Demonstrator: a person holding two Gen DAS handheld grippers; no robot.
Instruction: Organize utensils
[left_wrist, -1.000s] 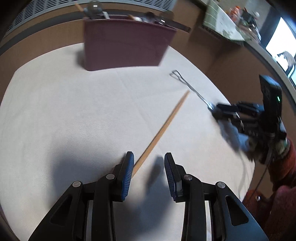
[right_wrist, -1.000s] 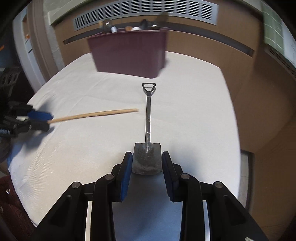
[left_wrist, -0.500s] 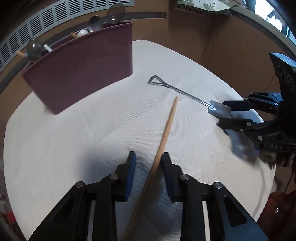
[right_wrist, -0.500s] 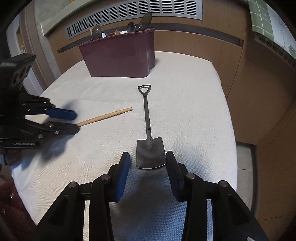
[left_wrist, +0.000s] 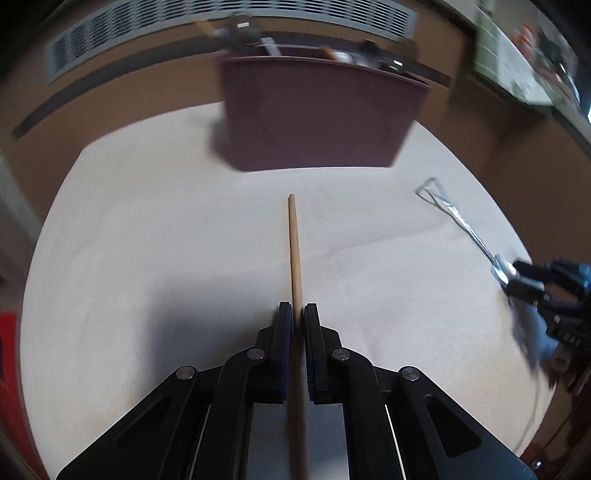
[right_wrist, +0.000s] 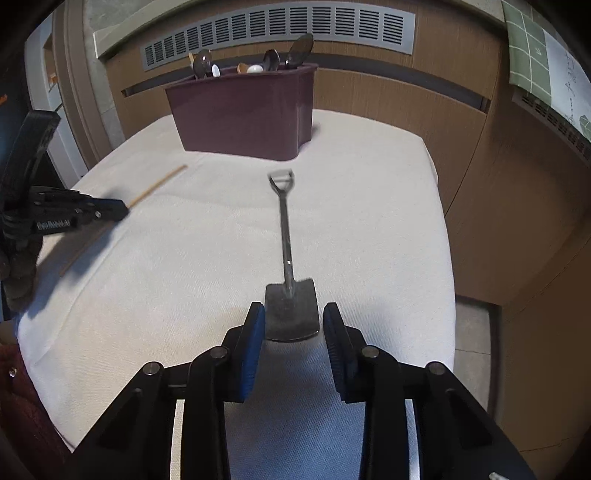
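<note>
A wooden chopstick (left_wrist: 294, 254) runs straight ahead between the jaws of my left gripper (left_wrist: 297, 314), which is shut on it; its tip points at the maroon utensil bin (left_wrist: 314, 114). The chopstick also shows in the right wrist view (right_wrist: 157, 184). A small metal shovel-shaped spoon (right_wrist: 286, 258) has its blade between the pads of my right gripper (right_wrist: 293, 317), which looks closed on the blade's edges with the handle tilted up. The bin (right_wrist: 243, 110) holds several spoons.
The table is covered with a white cloth (right_wrist: 369, 221), with its edges near on the right and front. Brown panelled walls with a vent grille (right_wrist: 277, 29) stand behind the bin. A green tiled cloth (right_wrist: 532, 55) hangs at the far right.
My left gripper closed on the chopstick and swung to face the bin. My right gripper narrowed onto the shovel spoon's blade, and the spoon's handle has risen.
</note>
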